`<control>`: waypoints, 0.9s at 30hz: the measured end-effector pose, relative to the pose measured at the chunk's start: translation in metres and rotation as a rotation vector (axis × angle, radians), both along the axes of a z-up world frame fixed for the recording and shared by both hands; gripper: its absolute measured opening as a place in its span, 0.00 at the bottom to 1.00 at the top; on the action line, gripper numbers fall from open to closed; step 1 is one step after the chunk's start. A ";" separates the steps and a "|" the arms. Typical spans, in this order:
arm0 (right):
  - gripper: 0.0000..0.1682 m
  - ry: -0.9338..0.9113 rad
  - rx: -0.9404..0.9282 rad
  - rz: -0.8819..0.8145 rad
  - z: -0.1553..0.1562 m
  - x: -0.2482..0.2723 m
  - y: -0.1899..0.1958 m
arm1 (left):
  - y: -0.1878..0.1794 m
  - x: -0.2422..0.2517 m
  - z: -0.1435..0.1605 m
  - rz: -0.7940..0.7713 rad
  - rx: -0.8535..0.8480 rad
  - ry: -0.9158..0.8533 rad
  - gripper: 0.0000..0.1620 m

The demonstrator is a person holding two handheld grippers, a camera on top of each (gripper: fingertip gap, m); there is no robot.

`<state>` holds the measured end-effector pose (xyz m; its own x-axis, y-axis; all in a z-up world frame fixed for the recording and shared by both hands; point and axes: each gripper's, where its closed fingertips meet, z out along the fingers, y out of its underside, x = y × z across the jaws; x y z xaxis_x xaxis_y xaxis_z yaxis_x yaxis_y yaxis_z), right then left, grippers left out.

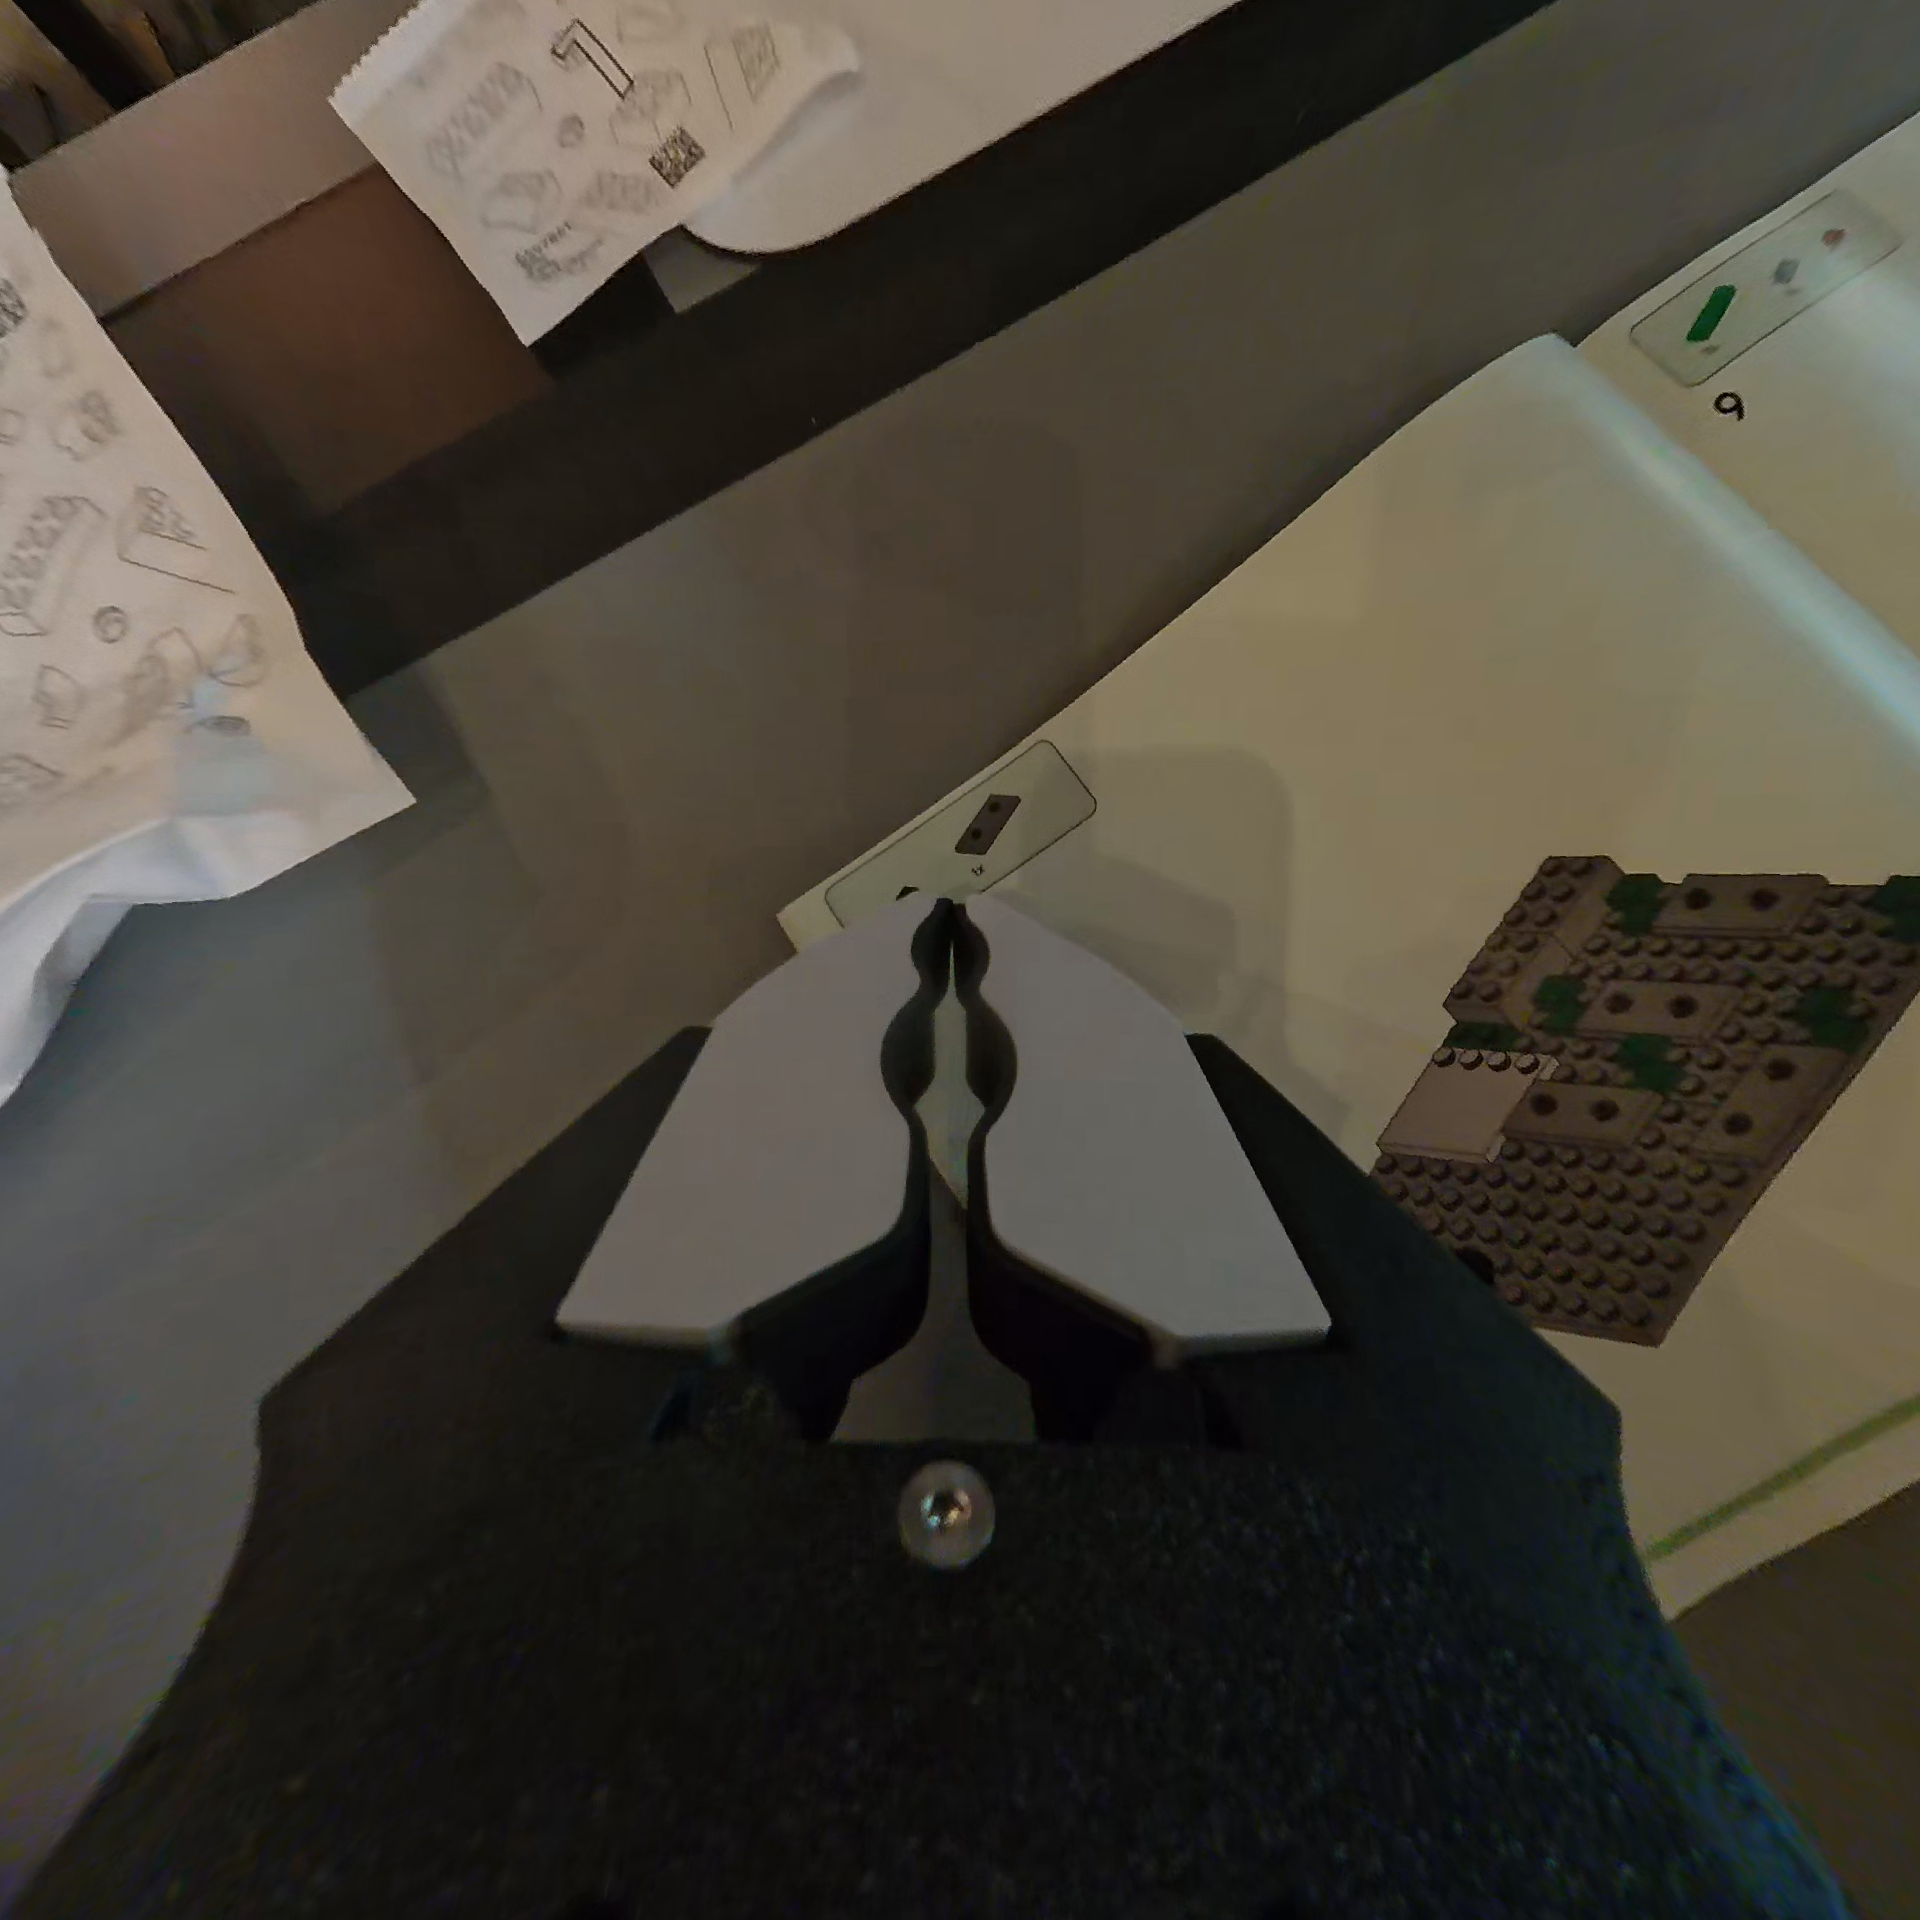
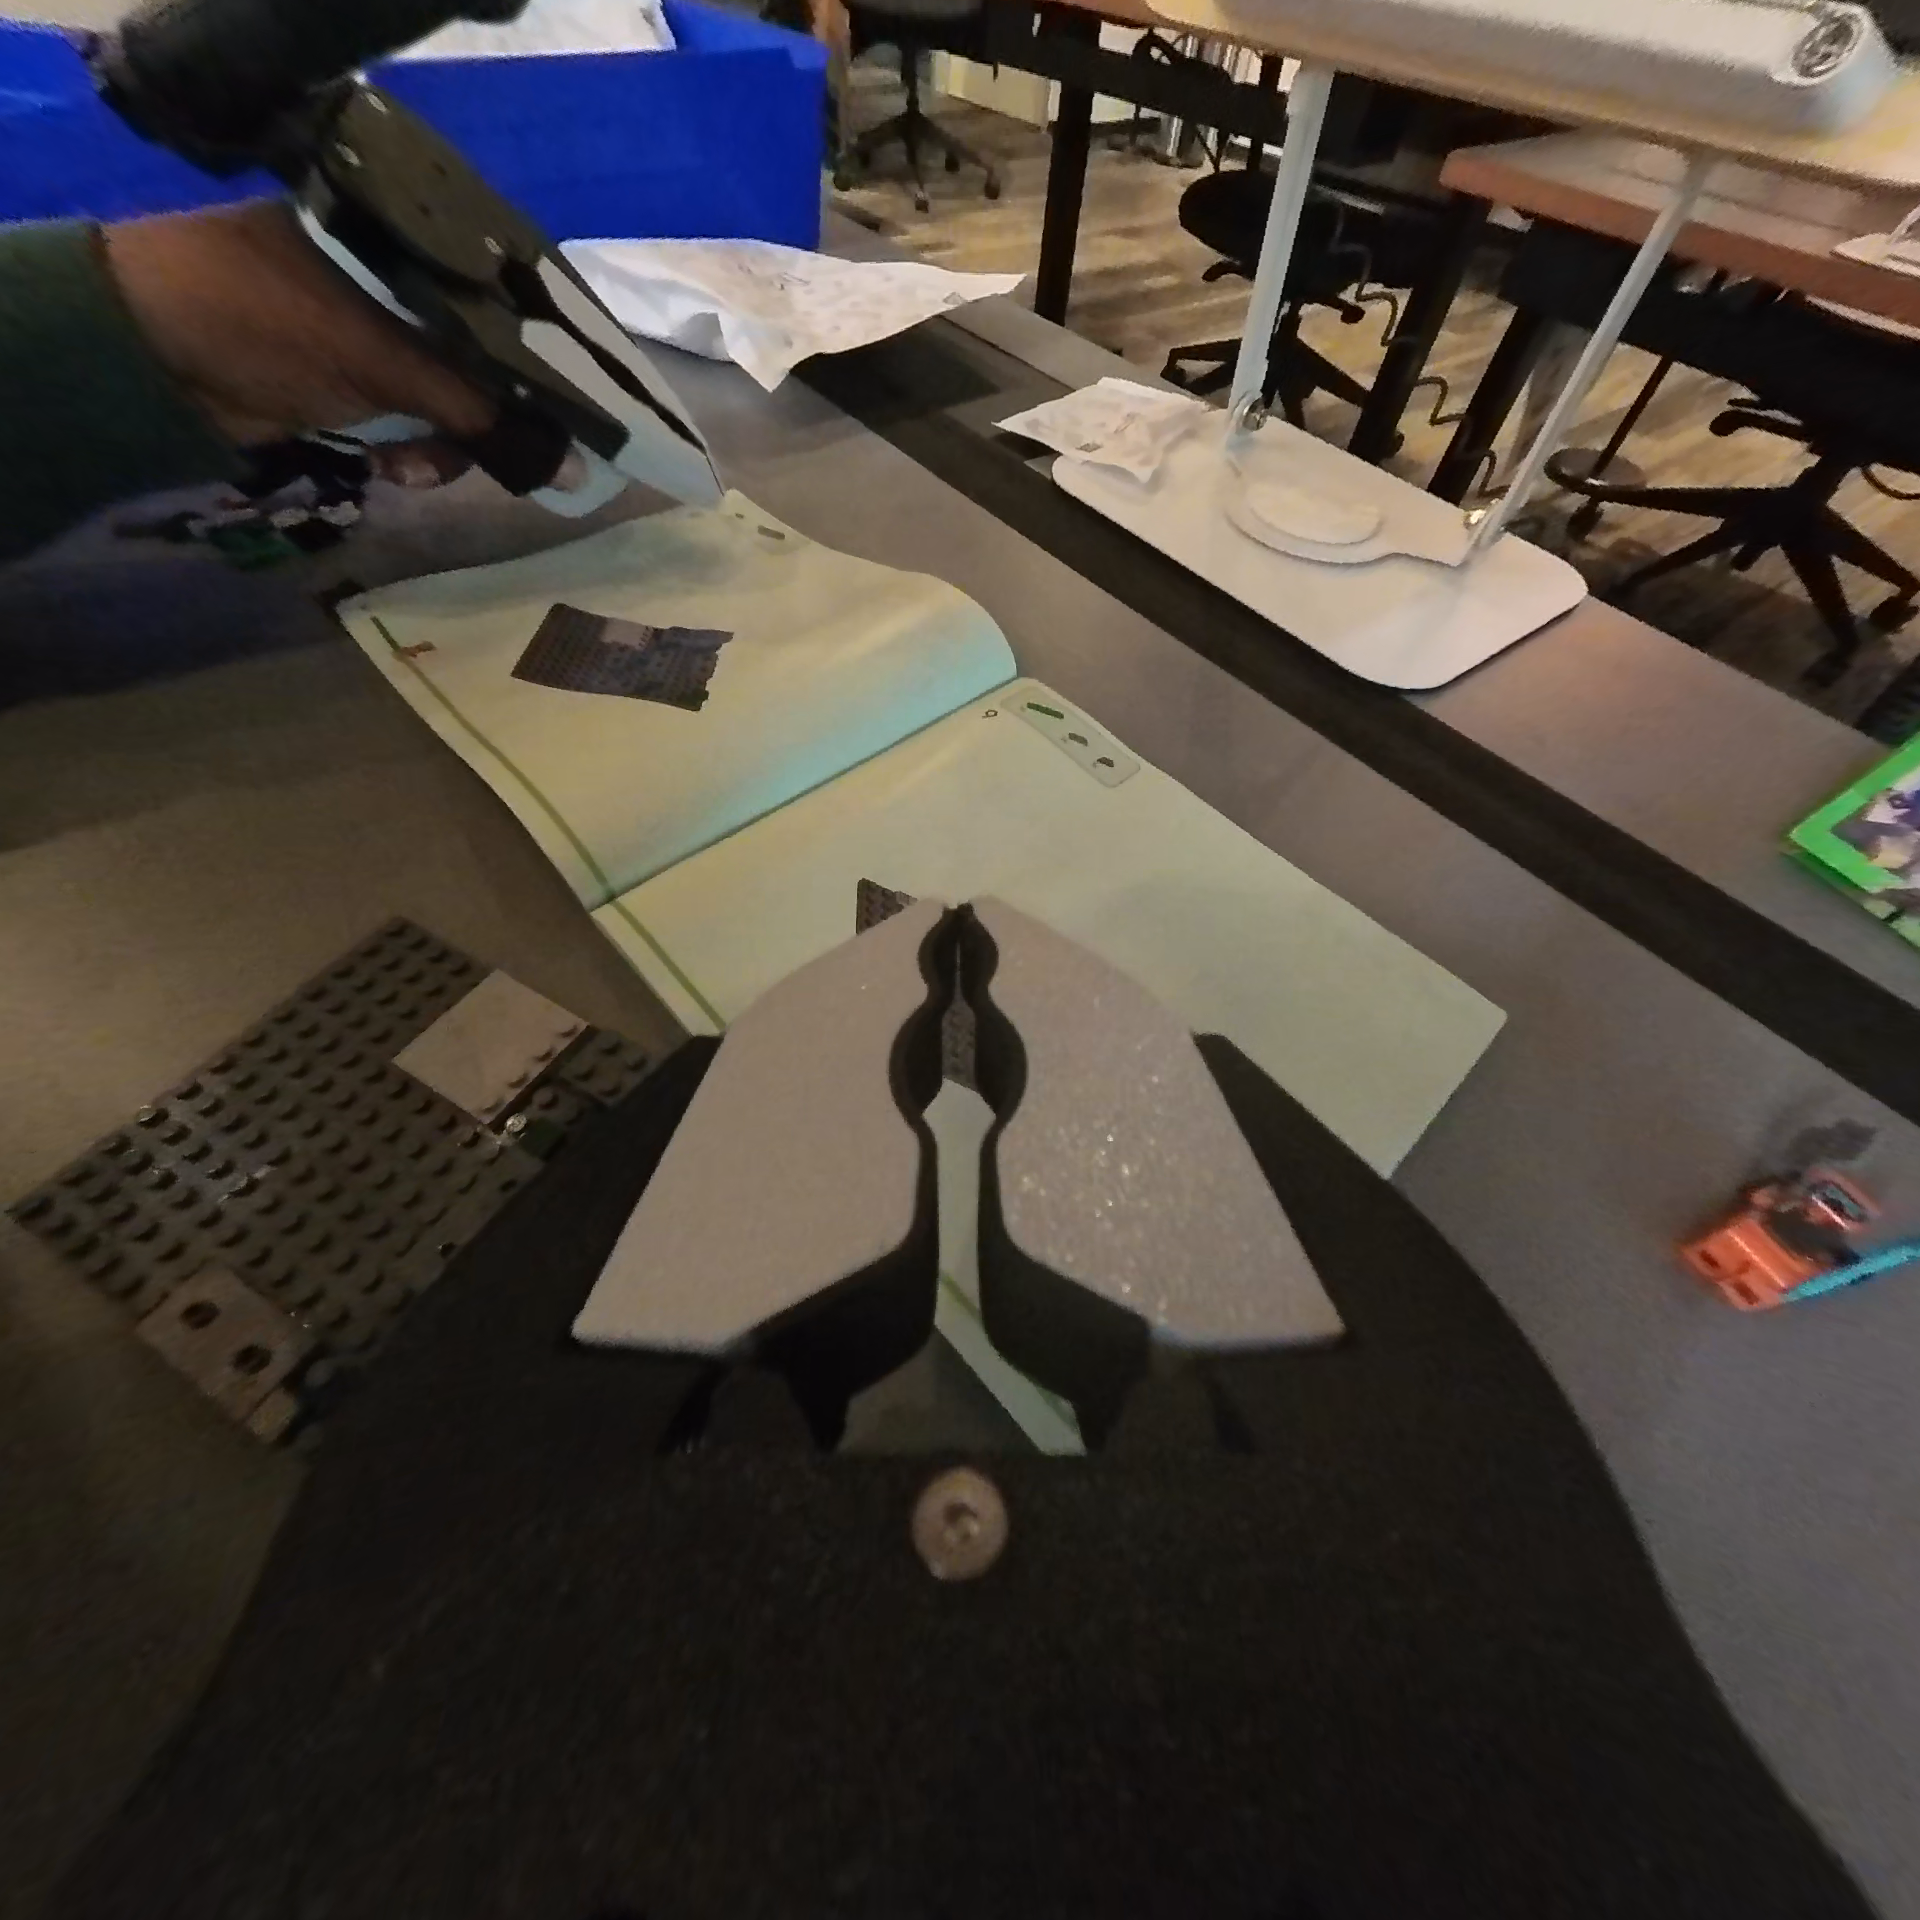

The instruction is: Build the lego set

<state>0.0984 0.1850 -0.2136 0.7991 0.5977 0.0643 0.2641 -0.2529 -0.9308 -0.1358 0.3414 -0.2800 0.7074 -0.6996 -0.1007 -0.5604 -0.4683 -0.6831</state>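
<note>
Blue bin [image 2: 582, 135]: far left corner of the table [image 2: 1558, 1039]; white paper shows over its rim, contents otherwise hidden.
Cardboard box [image 1: 312, 312]: seen only in the left wrist view, at the table's far edge; a printed paper bag [image 1: 592, 156] lies draped over its rim.
Left gripper [image 1: 948, 909]: fingers clenched, tips touching, nothing between them; tips poised over the corner of the open instruction booklet [image 1: 1299, 675].
Left gripper from the right wrist view [image 2: 707, 483]: tilted steeply down, tip at the booklet's far corner; a hand [image 2: 312, 343] grips its handle.
Right gripper [image 2: 961, 914]: fingers clenched, empty; it hangs over the near page of the instruction booklet [image 2: 831, 727].
Lego baseplate [image 2: 270, 1164]: dark grey, flat on the table just left of the booklet, a lighter grey tile on its far part; shown by the right wrist view only.
Loose pieces [image 2: 281, 509]: small dark pile under the hand, blurred.
Right view only: white lamp base [image 2: 1351, 592], orange brick separator [image 2: 1787, 1236], green box [image 2: 1870, 842] at the right edge.
</note>
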 end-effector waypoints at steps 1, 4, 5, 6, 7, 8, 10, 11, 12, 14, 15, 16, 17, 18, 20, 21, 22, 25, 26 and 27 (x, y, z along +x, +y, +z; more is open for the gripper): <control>0.00 -0.002 0.000 0.000 0.000 0.000 0.000 | 0.000 0.000 -0.001 0.000 -0.003 0.001 0.00; 0.00 0.000 -0.002 0.000 0.000 0.000 0.000 | 0.000 -0.001 -0.003 0.002 -0.005 0.002 0.00; 0.00 0.000 -0.002 0.001 0.000 0.000 0.000 | 0.000 0.000 -0.003 0.001 -0.006 0.002 0.00; 0.00 -0.001 -0.002 0.001 0.000 0.000 0.000 | 0.000 -0.001 -0.003 0.001 -0.005 0.001 0.00; 0.00 -0.002 -0.003 0.001 0.000 0.000 0.000 | 0.000 -0.001 -0.003 0.000 -0.003 0.002 0.00; 0.00 -0.003 -0.003 0.002 0.000 0.000 0.000 | -0.001 -0.001 -0.002 -0.001 -0.003 0.003 0.00; 0.00 -0.005 -0.001 0.002 0.000 0.000 -0.001 | -0.002 -0.001 0.002 -0.004 0.003 -0.001 0.00; 0.00 -0.006 0.001 0.002 0.001 0.000 -0.001 | -0.003 0.000 0.006 -0.006 0.012 -0.006 0.00; 0.00 -0.005 0.002 0.001 0.001 0.000 -0.001 | -0.003 0.000 0.011 -0.007 0.024 -0.014 0.00; 0.00 -0.001 0.001 0.002 0.002 -0.001 -0.001 | -0.002 0.004 0.020 -0.015 0.035 -0.034 0.00; 0.00 -0.002 0.001 0.003 0.002 -0.001 -0.001 | -0.001 0.006 0.023 -0.020 0.038 -0.038 0.00; 0.00 -0.005 0.002 0.003 0.002 -0.001 -0.001 | 0.001 0.008 0.025 -0.023 0.040 -0.036 0.00; 0.00 -0.009 0.003 0.003 0.002 -0.001 -0.001 | 0.002 0.010 0.025 -0.027 0.039 -0.030 0.00; 0.00 -0.013 0.005 0.003 0.003 -0.001 -0.002 | 0.004 0.012 0.023 -0.030 0.034 -0.027 0.00; 0.00 -0.017 0.009 0.002 0.004 0.000 -0.002 | 0.005 0.016 0.017 -0.037 0.010 -0.022 0.00; 0.00 -0.017 0.010 0.000 0.004 0.000 -0.002 | 0.005 0.017 0.014 -0.039 0.003 -0.018 0.00; 0.00 -0.015 0.010 -0.001 0.005 0.001 -0.002 | 0.005 0.018 0.011 -0.041 0.000 -0.013 0.00; 0.00 -0.008 0.007 -0.002 0.004 0.002 -0.002 | 0.004 0.022 0.006 -0.048 -0.005 -0.007 0.00; 0.00 -0.007 0.004 -0.001 0.004 0.001 -0.002 | 0.004 0.022 0.005 -0.049 -0.005 -0.003 0.00; 0.00 -0.008 0.003 0.000 0.003 0.001 -0.002 | 0.004 0.022 0.004 -0.050 -0.004 -0.001 0.00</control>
<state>0.0995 0.1831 -0.2104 0.7986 0.5975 0.0723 0.2712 -0.2501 -0.9295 -0.1135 0.3449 -0.2756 0.6717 -0.7345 -0.0970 -0.5825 -0.4428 -0.6816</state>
